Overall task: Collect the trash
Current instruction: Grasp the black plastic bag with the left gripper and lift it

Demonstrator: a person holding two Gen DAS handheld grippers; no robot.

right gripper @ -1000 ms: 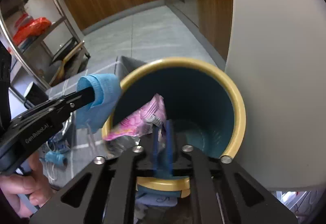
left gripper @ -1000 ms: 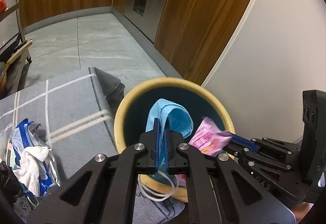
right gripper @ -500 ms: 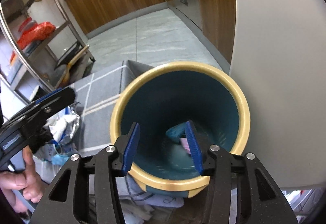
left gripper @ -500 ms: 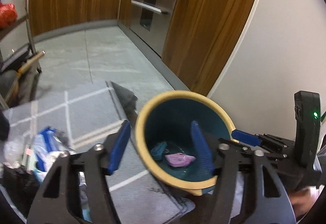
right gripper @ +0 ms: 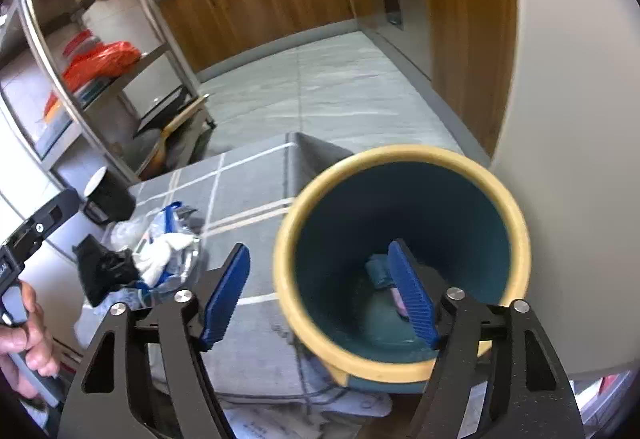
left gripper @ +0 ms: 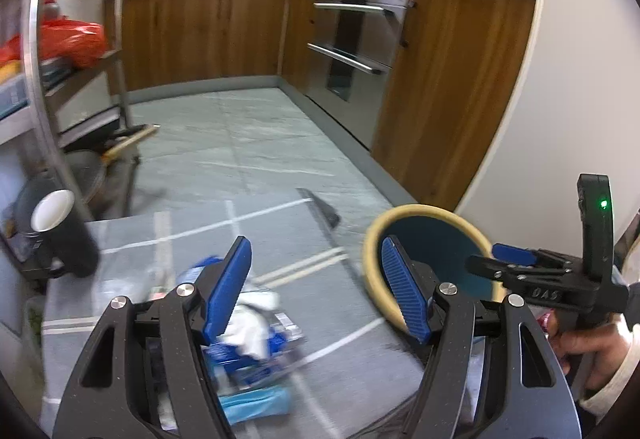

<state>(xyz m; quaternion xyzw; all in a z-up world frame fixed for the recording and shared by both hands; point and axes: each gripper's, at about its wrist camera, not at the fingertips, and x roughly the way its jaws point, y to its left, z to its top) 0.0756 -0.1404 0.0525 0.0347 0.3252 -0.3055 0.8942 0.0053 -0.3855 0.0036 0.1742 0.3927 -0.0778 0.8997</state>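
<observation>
Both tools are empty here! The left tool (left gripper: pixel 316 287) has its blue-padded jaws spread wide with nothing between them, hanging over the grey worktop with white check lines (left gripper: pixel 280 235) and the heap of rubbish lying on it: a crumpled blue-and-white plastic wrapper with a white tissue wad (left gripper: pixel 252 323) and a flat light-blue face mask (left gripper: pixel 256 403) at the near edge. The right tool (right gripper: pixel 320 293) is letting go too, jaws opening, nothing pinched; one pad sits outside the round teal bin with a yellow rim (right gripper: pixel 516 215), the other over its mouth. Down at the bottom of that bin lie a blue crumpled item (right gripper: pixel 376 271) and a pink scrap (right gripper: pixel 398 301), both partly hidden behind the pad. More rubbish waits on the worktop left of the bin, including a black crumpled piece (right gripper: pixel 100 271), and a black paper cup with white inside (right gripper: pixel 108 191) stands at the worktop's far left.
</observation>
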